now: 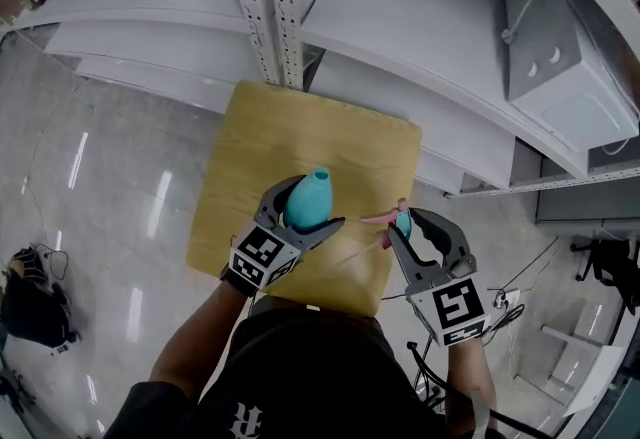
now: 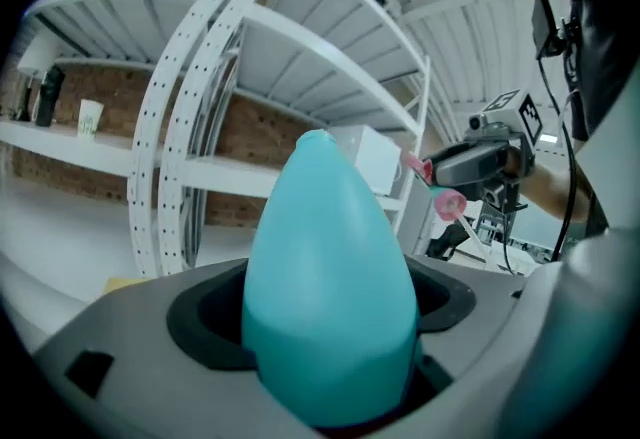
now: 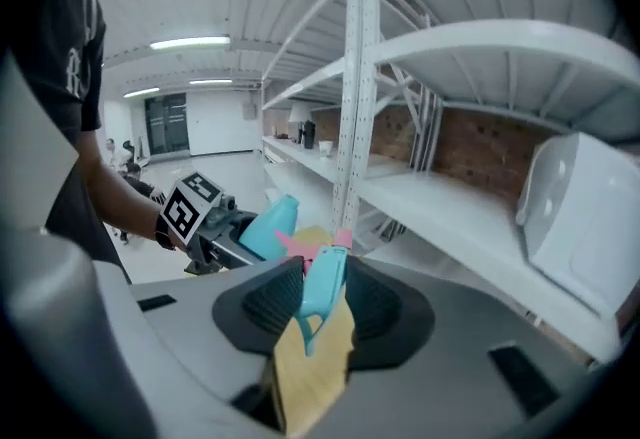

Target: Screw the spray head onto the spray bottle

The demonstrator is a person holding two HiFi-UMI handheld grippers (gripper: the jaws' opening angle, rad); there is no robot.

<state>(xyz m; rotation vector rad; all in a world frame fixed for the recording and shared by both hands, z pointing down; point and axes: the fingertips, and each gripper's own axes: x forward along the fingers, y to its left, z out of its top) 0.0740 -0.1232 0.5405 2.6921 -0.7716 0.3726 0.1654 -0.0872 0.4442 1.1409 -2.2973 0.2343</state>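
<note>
My left claw (image 1: 303,212) grips the bottle (image 1: 312,192) above the table (image 1: 310,132); my right claw (image 1: 413,227) pinches the spray head (image 1: 402,221) a little to the right of it, the two not touching.

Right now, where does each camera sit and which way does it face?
Head view: on the person's head, facing steeply down at the table; forearms, left tool, right tool show.
Left gripper view: on the left tool, facing shelves past the gripped spray bottle; torso at right.
Right gripper view: on the right tool, facing shelves past the gripped spray head; left arm shows.
Both gripper views show the other tool.
</note>
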